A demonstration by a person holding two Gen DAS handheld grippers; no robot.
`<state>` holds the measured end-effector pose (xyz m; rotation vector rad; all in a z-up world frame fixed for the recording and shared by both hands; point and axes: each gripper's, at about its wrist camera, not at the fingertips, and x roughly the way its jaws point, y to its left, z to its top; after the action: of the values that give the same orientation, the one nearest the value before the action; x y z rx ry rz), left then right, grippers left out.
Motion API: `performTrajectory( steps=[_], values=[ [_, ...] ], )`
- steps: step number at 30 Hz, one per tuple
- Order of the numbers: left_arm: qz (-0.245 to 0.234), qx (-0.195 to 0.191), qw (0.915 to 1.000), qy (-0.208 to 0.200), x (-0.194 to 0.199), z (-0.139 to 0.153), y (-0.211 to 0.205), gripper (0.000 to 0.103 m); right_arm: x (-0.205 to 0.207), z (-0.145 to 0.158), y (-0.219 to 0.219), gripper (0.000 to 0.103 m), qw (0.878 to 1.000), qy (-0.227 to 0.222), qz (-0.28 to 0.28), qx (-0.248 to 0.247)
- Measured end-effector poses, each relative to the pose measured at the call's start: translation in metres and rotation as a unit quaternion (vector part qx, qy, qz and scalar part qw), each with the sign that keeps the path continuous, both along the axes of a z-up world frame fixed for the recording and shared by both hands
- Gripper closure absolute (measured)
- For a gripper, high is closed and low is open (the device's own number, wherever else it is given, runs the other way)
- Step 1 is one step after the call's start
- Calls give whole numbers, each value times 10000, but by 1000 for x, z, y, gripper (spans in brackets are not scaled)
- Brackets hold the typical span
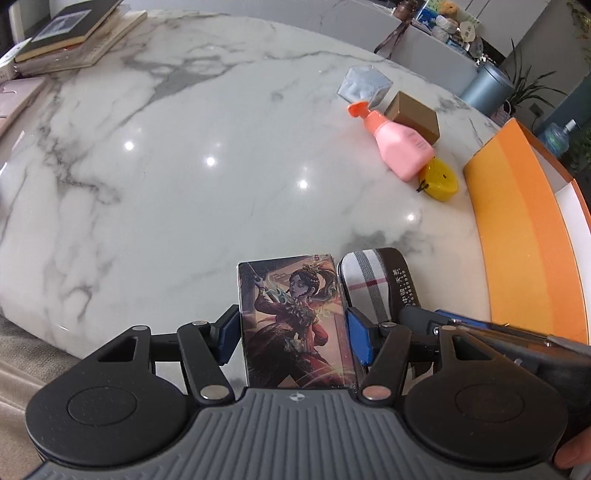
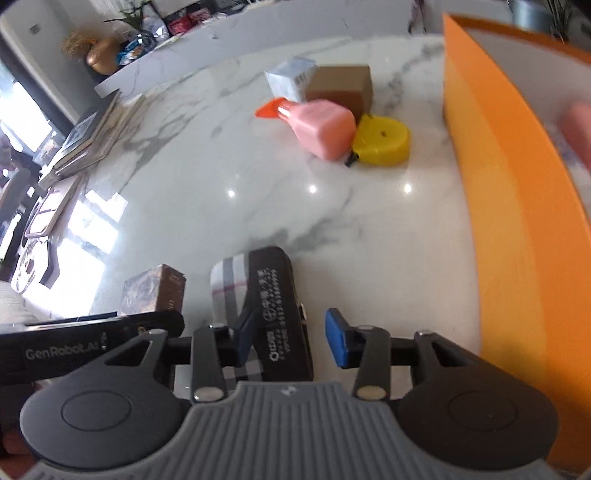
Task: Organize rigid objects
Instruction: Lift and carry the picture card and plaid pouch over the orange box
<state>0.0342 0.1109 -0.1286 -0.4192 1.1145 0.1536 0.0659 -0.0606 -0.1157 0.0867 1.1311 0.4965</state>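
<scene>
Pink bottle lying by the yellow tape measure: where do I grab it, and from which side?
Probably across the pink bottle's squarish body, coming from above. It lies on its side; the orange pump is narrow, and the tape measure and brown box crowd its far end.

White marble table (image 1: 166, 155), glossy with light spots; books (image 1: 70, 33) far left; grey chairs (image 1: 424, 55) beyond.

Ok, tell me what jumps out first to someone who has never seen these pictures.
The big orange box fills the right edge of the marble table. Near its far end lies a bright cluster: a pink bottle on its side against a yellow tape measure. Up close, the left gripper brackets an illustrated card box, beside a plaid-and-black case.
</scene>
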Motion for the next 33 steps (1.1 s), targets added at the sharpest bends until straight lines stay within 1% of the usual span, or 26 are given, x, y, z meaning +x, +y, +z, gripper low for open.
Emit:
performTrajectory(
  steps=[2, 3, 6, 7, 9, 10, 11, 13, 15, 21, 22, 23, 24, 26, 28, 30, 33],
  values=[
    [-75, 18, 10000, -1, 1, -2, -3, 34, 6, -8, -8, 60, 9985, 384, -186, 349],
    [-110, 42, 9999, 22, 3, -4, -6, 34, 8, -10, -11, 61, 9975, 459, -252, 481],
    [-162, 105, 9997, 117, 5, -11, -9, 35, 7, -10, -8, 65, 9970, 487, -243, 542],
    [-201, 171, 9996, 82, 5, -11, -11, 35, 7, -10, -9, 67, 9966, 521, -263, 586],
    [-208, 175, 9996, 70, 4, -11, -11, 35, 7, -11, -11, 70, 9948, 632, -332, 730],
    [-222, 177, 9996, 58, 4, -11, -13, 35, 5, -10, -11, 72, 9950, 586, -333, 730],
    [-206, 178, 9996, 45, 3, -11, -13, 35, 4, -8, -11, 76, 9954, 518, -327, 735],
    [-165, 172, 9997, 31, 2, -10, -11, 35, 0, -1, -10, 80, 9952, 356, -272, 867],
    [-140, 172, 9998, 17, 0, -9, -9, 35, -1, 6, -10, 80, 9944, 232, -179, 1012],
    [-119, 273, 9996, -19, 0, -11, -3, 35, -3, 15, -6, 80, 9891, 125, 43, 1468],
    [-137, 258, 9996, -40, 0, -11, -3, 35, -3, 14, -2, 81, 9891, 145, 107, 1460],
    [-124, 279, 9995, -45, -1, -11, -3, 35, -4, 13, 4, 80, 9918, 112, 151, 1265],
    [-90, 280, 9996, -60, -1, -11, -1, 35, -5, 10, 9, 83, 9934, 72, 201, 1125],
    [-59, 247, 9996, -86, -2, -12, 1, 35, -1, 3, 8, 83, 9914, 246, 144, 1280],
    [-126, 331, 9993, -91, -1, -12, -2, 35, 1, 1, 8, 82, 9910, 210, 122, 1319],
    [-170, 371, 9991, -103, 0, -13, -4, 35, 2, 0, 13, 80, 9918, 161, 159, 1257],
    [-155, 396, 9990, -129, -2, -13, -4, 35, 3, -4, 16, 83, 9921, 149, 130, 1238]
  ],
)
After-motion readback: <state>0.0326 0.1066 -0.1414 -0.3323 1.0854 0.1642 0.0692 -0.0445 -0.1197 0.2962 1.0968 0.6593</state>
